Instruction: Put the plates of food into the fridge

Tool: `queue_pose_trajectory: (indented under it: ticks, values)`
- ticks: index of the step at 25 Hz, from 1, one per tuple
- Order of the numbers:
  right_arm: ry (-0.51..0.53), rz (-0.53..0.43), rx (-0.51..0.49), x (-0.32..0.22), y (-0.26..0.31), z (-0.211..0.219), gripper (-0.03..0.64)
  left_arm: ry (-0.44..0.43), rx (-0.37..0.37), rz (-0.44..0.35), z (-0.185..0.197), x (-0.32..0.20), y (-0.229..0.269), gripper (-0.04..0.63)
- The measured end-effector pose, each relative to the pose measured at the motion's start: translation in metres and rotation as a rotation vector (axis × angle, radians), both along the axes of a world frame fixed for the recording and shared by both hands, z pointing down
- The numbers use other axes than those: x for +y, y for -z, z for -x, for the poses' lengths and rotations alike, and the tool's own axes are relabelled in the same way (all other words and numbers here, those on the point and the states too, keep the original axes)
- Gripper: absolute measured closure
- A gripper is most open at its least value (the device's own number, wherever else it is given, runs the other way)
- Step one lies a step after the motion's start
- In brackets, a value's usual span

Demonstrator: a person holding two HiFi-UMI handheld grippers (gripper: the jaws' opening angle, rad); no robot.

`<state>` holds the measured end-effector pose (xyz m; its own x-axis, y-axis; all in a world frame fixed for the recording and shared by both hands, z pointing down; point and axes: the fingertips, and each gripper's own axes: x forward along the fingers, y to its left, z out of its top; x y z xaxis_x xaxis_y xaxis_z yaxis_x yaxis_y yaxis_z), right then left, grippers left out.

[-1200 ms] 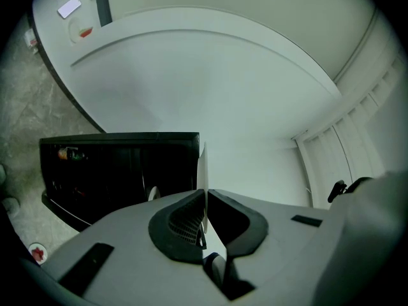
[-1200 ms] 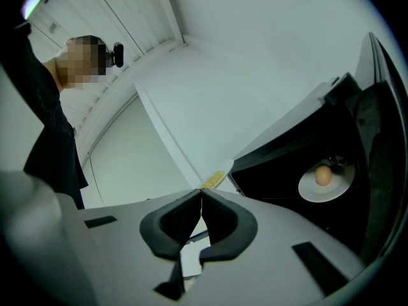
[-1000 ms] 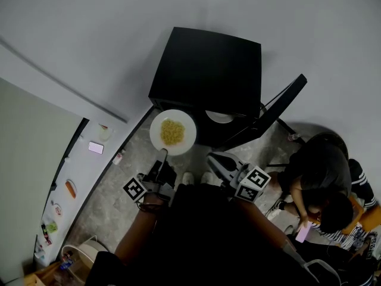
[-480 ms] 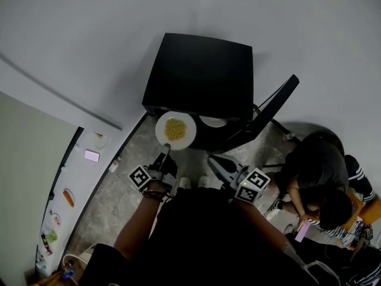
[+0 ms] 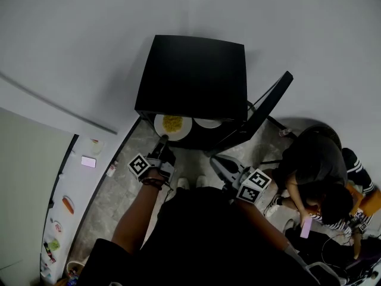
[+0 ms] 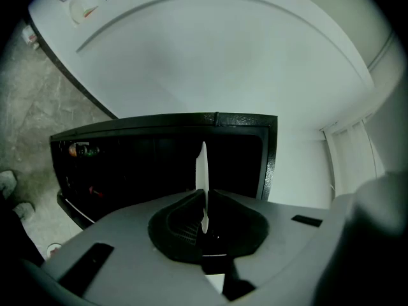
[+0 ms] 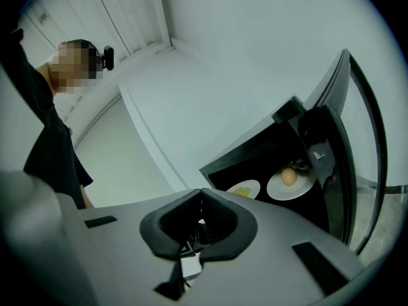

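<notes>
Food plate [image 5: 172,125] in left gripper [image 5: 163,140], now farther inside the fridge [image 5: 193,76].

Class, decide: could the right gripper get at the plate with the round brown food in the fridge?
Probably yes. The fridge door stands open and nothing lies between the right gripper and that plate. Its jaws are shut and would need opening.

A plain white wall [image 5: 250,11] fills the upper frame. Mottled grey stone floor [image 5: 116,186] runs down the centre-left, beside a white counter [image 5: 71,186] at lower left. A person [image 5: 315,165] crouches at lower right.
</notes>
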<state>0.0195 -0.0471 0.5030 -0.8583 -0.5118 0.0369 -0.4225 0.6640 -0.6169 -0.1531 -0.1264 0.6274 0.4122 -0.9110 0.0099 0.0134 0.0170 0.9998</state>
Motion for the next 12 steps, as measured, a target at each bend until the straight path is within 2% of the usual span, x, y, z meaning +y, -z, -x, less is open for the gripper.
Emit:
queue_pose_trajectory:
  ticks: [7, 12]
  values:
    - [-0.017, 0.014, -0.003, -0.007, -0.002, -0.001, 0.591, 0.016, -0.016, 0.058, 0.009, -0.017, -0.032, 0.56]
    - [-0.026, 0.038, 0.0, -0.009, -0.006, -0.001, 0.591, -0.003, -0.042, 0.048, 0.01, -0.038, -0.03, 0.56]
